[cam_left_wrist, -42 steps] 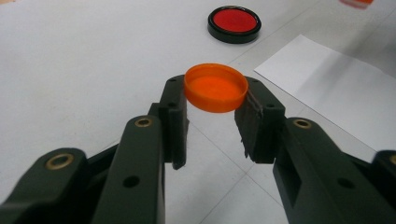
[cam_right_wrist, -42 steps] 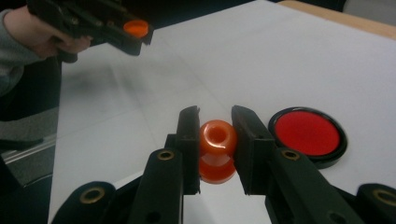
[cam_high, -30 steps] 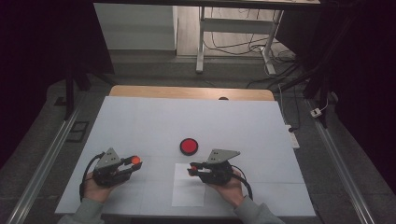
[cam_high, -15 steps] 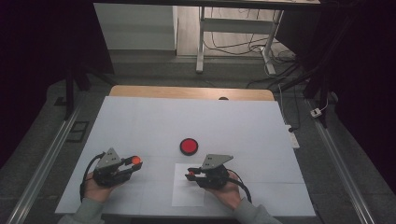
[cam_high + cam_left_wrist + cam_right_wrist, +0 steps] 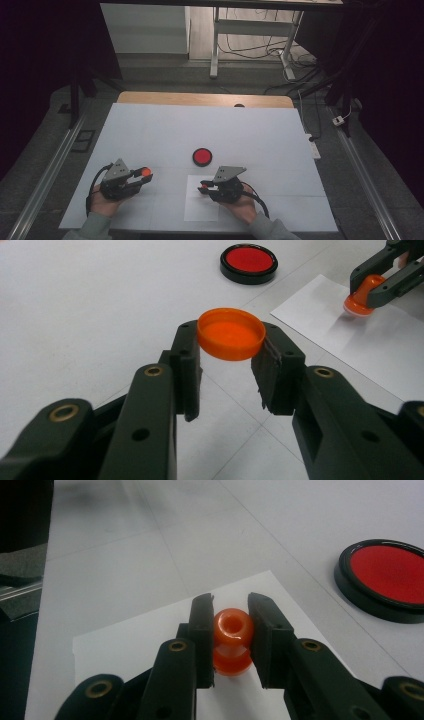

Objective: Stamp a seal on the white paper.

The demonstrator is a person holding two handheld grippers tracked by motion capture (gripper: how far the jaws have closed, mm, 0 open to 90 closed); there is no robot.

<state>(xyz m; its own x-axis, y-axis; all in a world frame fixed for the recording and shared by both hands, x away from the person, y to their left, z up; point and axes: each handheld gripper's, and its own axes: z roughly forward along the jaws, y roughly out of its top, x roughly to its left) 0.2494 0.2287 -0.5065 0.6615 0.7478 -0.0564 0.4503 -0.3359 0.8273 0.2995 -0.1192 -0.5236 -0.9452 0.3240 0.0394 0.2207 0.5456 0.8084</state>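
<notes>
White table (image 5: pixel 250 130): orange cap (image 5: pixel 231 333), stamp (image 5: pixel 232 641) gripped; no writing legible.

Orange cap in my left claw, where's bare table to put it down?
The far half of the table, beyond the red pad, is bare. Crowded spot: the paper sheet under the right claw.

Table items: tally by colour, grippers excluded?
Orange: 2, a round orange plastic cap clamped in the left gripper, and a small orange plastic stamp clamped in the right gripper, its base on the paper
Red and black: 1, a round red ink pad in a black case
White: 1, a white rectangular paper sheet
Total: 4
</notes>
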